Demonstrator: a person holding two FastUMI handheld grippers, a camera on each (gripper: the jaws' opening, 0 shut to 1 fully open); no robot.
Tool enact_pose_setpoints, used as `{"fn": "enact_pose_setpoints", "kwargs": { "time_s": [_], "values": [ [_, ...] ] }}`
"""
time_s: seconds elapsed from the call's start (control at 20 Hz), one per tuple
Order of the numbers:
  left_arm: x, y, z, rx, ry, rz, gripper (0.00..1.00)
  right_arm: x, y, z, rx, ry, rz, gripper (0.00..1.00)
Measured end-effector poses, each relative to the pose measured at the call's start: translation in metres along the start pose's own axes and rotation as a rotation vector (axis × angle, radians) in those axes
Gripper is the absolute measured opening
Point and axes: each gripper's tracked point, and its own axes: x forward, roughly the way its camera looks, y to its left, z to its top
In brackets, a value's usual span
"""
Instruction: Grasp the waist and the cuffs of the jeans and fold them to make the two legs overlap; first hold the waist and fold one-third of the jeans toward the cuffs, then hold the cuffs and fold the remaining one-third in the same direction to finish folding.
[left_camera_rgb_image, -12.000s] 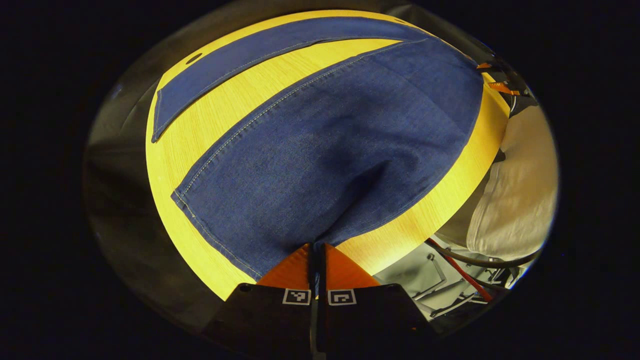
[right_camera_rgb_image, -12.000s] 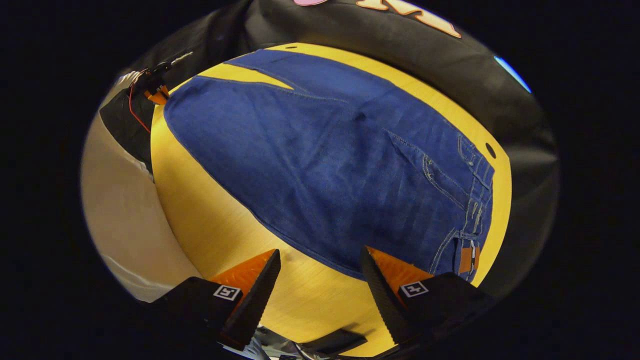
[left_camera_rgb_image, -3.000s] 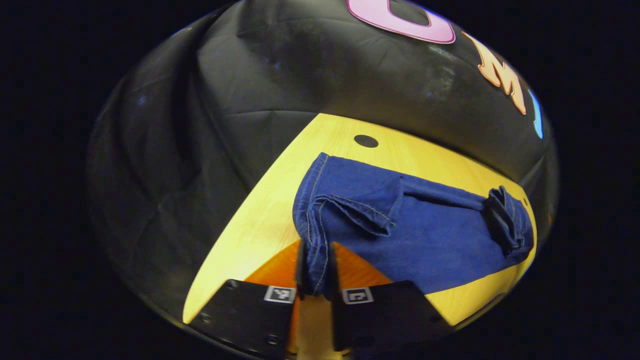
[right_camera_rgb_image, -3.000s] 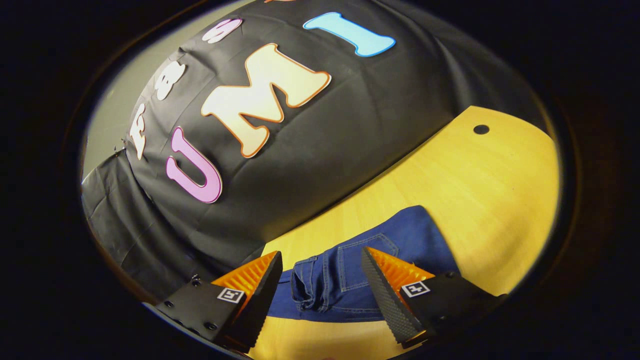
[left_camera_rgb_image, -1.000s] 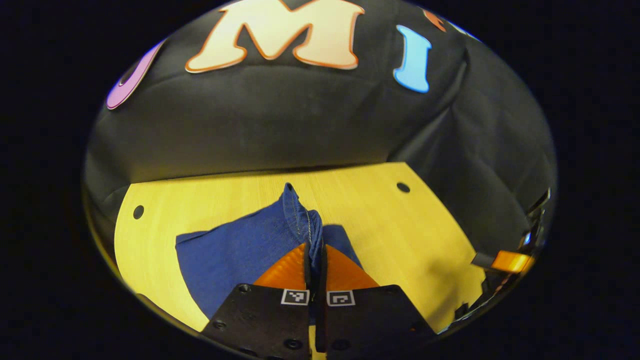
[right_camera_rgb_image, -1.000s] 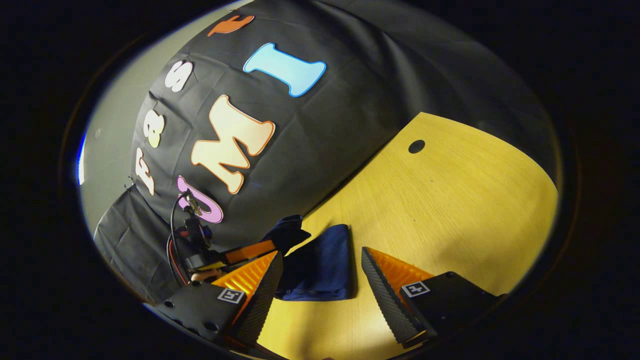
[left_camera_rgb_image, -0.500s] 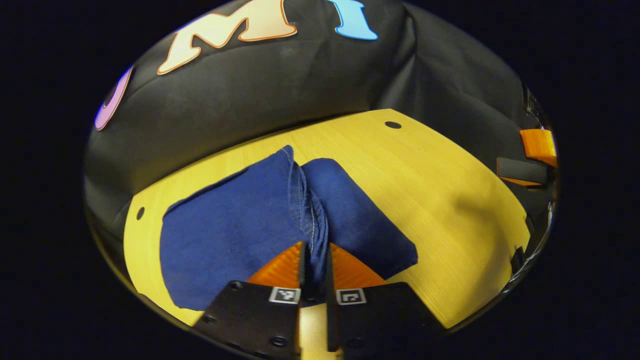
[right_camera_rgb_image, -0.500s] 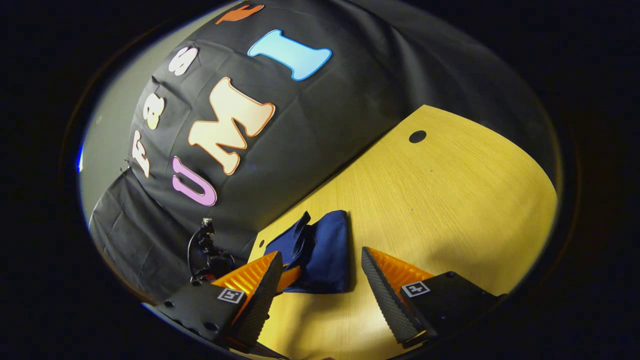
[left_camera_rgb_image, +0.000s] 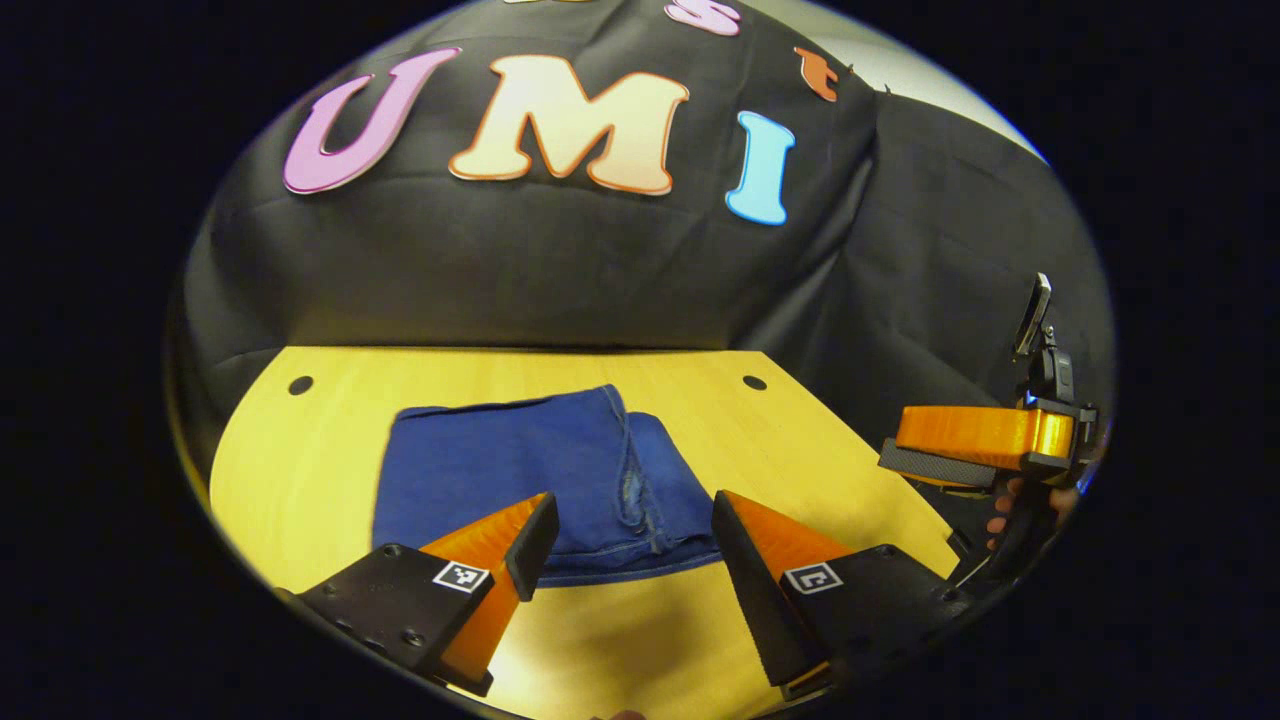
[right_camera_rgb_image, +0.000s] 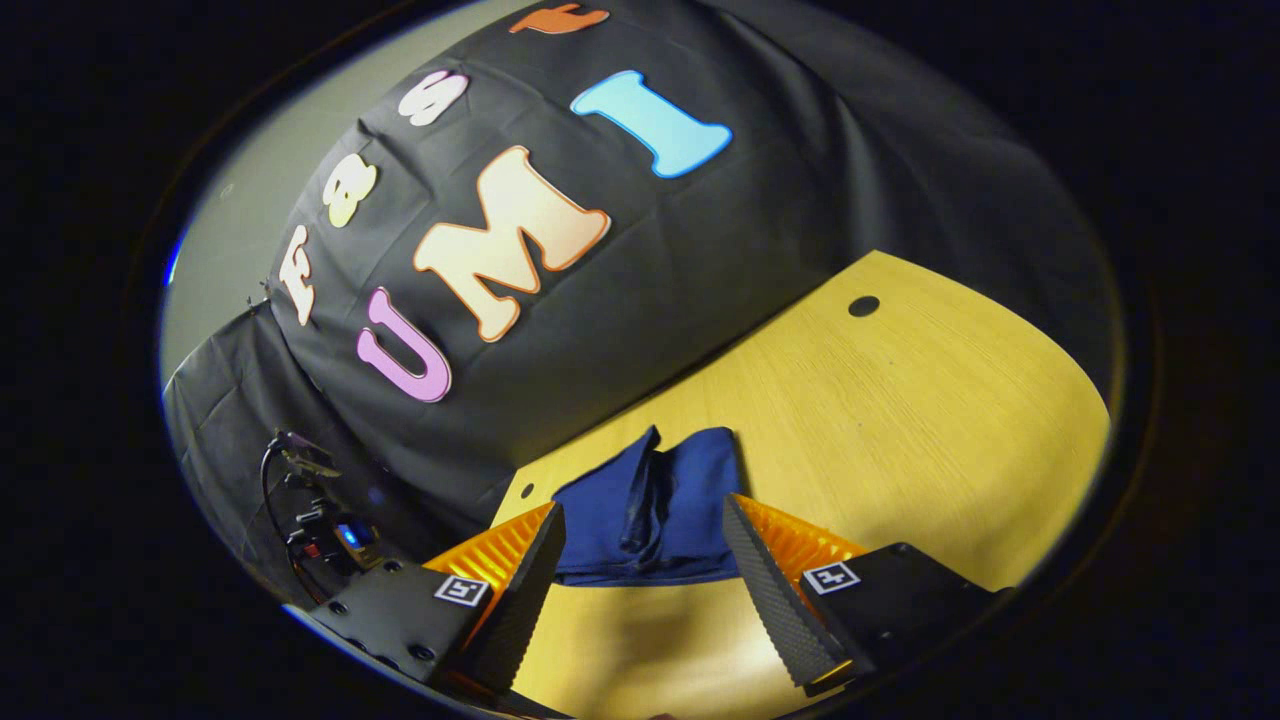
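One pair of jeans (left_camera_rgb_image: 545, 470), folded into single bundle, lay on tabletop (left_camera_rgb_image: 300, 470); same bundle in right gripper view (right_camera_rgb_image: 655, 510). One tabletop. Two round holes in tabletop in left gripper view: one far left (left_camera_rgb_image: 300, 385), one far right (left_camera_rgb_image: 755, 382). Right gripper view: two holes, large one (right_camera_rgb_image: 863, 305) and small one near jeans (right_camera_rgb_image: 526, 490). Two grippers: left gripper (left_camera_rgb_image: 630, 525), right gripper (right_camera_rgb_image: 640, 550), each with two orange fingers. One hand (left_camera_rgb_image: 1010, 510) seen holding right gripper.

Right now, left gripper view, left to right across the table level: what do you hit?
Table hole → folded jeans → second table hole → right gripper, held by a hand at the edge.
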Motion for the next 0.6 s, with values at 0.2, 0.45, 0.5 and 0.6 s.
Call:
{"fn": "enact_pose_setpoints", "kwargs": {
  "time_s": [0.2, 0.45, 0.5, 0.6],
  "values": [
    [-0.037, 0.046, -0.015, -0.018, 0.002, 0.033, 0.93, -0.004, 0.039, -0.01, -0.059, -0.055, -0.006, 0.98],
    [-0.055, 0.096, -0.025, -0.049, 0.016, 0.092, 0.93, -0.01, 0.063, -0.022, -0.114, -0.087, -0.032, 0.98],
    [-0.056, 0.104, -0.025, -0.043, 0.012, 0.105, 0.93, -0.011, 0.067, -0.025, -0.114, -0.09, -0.038, 0.98],
    [-0.058, 0.113, -0.023, -0.03, 0.014, 0.112, 0.93, -0.013, 0.074, -0.029, -0.104, -0.097, -0.039, 0.98]
  ]
}}
